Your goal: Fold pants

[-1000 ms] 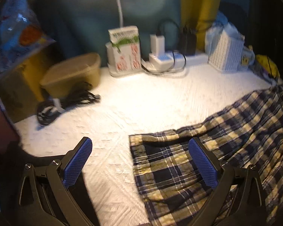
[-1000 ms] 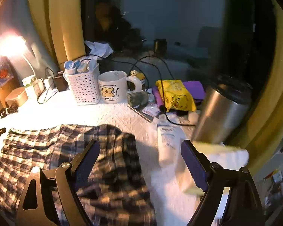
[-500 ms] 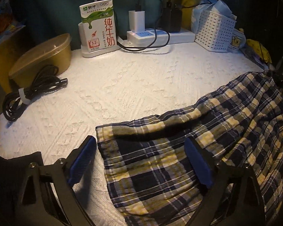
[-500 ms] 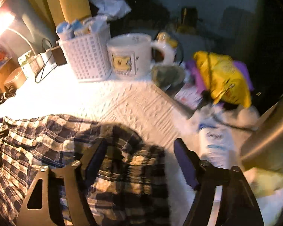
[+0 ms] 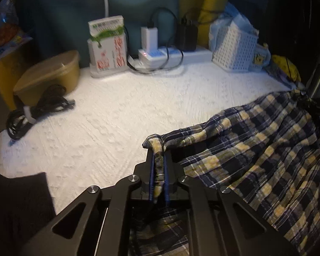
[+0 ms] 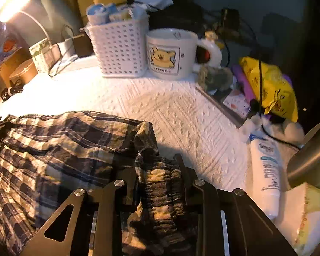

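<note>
The plaid pants (image 5: pixel 256 149) in navy, yellow and white lie on the white textured cloth (image 5: pixel 117 117). My left gripper (image 5: pixel 158 155) is shut on a corner of the pants' hem and lifts it a little off the cloth. In the right wrist view the pants (image 6: pixel 53 149) spread to the left. My right gripper (image 6: pixel 160 170) is shut on the bunched elastic waistband.
Along the back stand a milk carton (image 5: pixel 107 47), a power strip with chargers (image 5: pixel 168 53), a white basket (image 6: pixel 119 49), a bear mug (image 6: pixel 170 53). A brown bowl (image 5: pixel 49 74) and black cable (image 5: pixel 38 111) lie left. A lotion tube (image 6: pixel 265 175), steel flask (image 6: pixel 309 160), yellow packet (image 6: pixel 271 89) crowd the right.
Both grippers went from open over the pants to shut on the fabric. The left took the hem corner, the right took the waistband, and the cloth has bunched and risen.
</note>
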Action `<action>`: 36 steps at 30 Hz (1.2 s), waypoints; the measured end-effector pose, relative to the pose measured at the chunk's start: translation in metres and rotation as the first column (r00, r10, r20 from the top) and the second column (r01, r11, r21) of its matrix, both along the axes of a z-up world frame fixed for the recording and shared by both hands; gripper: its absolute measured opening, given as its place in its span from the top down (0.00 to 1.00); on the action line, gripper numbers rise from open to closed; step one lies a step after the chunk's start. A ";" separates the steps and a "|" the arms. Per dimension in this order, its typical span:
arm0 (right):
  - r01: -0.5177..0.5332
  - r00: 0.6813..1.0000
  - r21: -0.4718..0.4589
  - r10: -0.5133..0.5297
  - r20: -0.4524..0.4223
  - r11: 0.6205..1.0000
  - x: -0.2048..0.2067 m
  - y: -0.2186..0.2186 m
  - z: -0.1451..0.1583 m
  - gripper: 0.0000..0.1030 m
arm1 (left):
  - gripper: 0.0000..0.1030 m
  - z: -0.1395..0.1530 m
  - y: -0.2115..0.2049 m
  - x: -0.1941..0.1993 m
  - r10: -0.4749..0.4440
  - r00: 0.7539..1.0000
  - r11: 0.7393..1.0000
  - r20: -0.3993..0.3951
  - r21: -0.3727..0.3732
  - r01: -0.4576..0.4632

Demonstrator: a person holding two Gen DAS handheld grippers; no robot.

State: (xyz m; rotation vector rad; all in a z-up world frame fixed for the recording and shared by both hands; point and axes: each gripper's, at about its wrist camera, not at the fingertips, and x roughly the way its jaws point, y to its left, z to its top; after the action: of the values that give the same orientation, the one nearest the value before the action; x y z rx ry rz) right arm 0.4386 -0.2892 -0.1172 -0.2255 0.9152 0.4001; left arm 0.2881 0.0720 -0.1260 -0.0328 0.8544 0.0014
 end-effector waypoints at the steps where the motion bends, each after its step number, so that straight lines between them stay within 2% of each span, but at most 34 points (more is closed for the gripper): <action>1: -0.004 1.000 -0.002 0.004 0.012 1.000 -0.003 0.001 0.004 0.73 | 0.95 0.003 0.001 0.000 0.006 1.000 1.000 0.011 0.002 -0.006; 5: -0.023 0.997 0.000 0.023 0.074 1.000 -0.021 0.003 0.024 0.73 | 0.95 0.026 0.010 0.004 0.021 0.996 1.000 0.081 0.003 -0.022; 10: -0.014 0.986 0.045 0.006 0.164 0.999 -0.030 0.009 0.056 0.73 | 0.95 0.051 0.015 0.014 0.004 0.989 0.999 0.147 0.034 -0.009; 15: -0.031 0.979 0.149 0.000 0.203 0.988 -0.032 0.020 0.090 0.73 | 0.95 0.090 0.025 0.037 -0.008 0.973 0.995 0.231 0.100 -0.015; 19: -0.030 0.966 0.153 -0.011 0.260 0.988 -0.031 0.032 0.109 0.73 | 0.95 0.106 0.046 0.061 -0.007 0.971 0.994 0.240 0.104 -0.018; 23: 0.016 0.967 0.159 -0.056 0.248 0.987 -0.010 0.033 0.101 0.73 | 0.95 0.097 0.059 0.086 -0.007 0.977 0.996 0.214 0.086 -0.012; 30: 0.104 0.980 0.112 -0.121 0.155 0.988 0.036 0.028 0.052 0.73 | 0.95 0.055 0.054 0.122 -0.022 0.988 0.994 0.151 0.107 0.005; 36: 0.132 0.985 0.069 -0.138 0.107 0.989 0.071 0.030 0.022 0.73 | 0.95 0.017 0.049 0.143 -0.031 0.997 0.990 0.073 0.138 0.021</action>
State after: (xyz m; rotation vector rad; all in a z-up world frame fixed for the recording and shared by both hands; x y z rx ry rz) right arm 0.5091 -0.2590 -0.0949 -0.1271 0.8024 0.2866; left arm 0.4312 0.1205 -0.1085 0.1068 0.7776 0.0346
